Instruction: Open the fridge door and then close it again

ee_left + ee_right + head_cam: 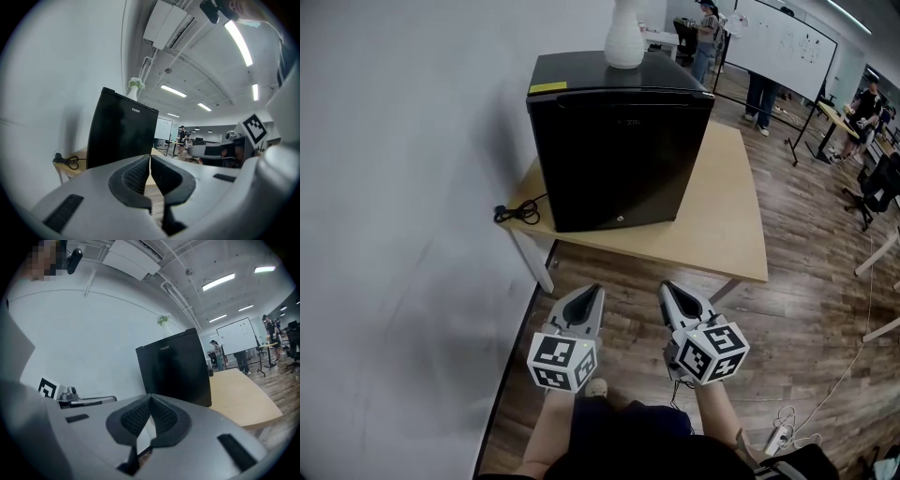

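Observation:
A small black fridge (614,150) stands on a light wooden table (727,220) against the white wall, its door shut and facing me. The fridge (119,133) also fills the middle of the left gripper view, and the fridge (176,369) shows in the right gripper view. My left gripper (594,290) and right gripper (664,287) hang side by side over the floor, short of the table's front edge. Both are shut with nothing between the jaws, and neither touches the fridge.
A white vase (624,36) stands on top of the fridge. A black cable (514,212) lies coiled on the table's left edge. A whiteboard (787,42), people and office chairs stand at the back right. White cords (783,431) lie on the wood floor.

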{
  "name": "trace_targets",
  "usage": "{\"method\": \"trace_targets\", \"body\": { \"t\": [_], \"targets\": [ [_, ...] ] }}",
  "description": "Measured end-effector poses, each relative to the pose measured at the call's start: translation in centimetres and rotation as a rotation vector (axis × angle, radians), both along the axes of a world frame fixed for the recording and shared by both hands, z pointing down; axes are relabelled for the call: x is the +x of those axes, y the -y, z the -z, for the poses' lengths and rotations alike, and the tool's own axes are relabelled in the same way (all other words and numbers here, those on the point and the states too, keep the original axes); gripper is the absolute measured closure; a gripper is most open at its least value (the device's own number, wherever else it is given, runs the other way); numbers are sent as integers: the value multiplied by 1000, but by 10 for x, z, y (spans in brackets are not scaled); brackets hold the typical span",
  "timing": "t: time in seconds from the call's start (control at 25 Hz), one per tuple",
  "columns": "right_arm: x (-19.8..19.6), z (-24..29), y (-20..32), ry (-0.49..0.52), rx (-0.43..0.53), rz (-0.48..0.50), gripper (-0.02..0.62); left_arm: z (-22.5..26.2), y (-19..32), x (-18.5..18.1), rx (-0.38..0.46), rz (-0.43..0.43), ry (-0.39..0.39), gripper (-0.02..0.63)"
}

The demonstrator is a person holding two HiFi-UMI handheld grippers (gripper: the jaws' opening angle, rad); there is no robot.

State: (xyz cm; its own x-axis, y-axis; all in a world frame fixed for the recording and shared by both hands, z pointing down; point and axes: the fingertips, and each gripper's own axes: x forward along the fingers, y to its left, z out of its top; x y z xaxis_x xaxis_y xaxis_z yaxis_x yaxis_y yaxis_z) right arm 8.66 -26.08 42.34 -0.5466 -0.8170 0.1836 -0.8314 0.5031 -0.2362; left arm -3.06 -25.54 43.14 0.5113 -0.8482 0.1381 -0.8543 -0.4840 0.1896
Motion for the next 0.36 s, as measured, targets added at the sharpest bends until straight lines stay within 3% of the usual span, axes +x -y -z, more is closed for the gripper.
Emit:
{"method": "trace_targets", "body": {
  "t": [0.36],
  "targets": [
    [-10, -1, 10, 8, -10, 8, 604, -3, 11, -6, -18, -4, -9, 597]
  ]
}}
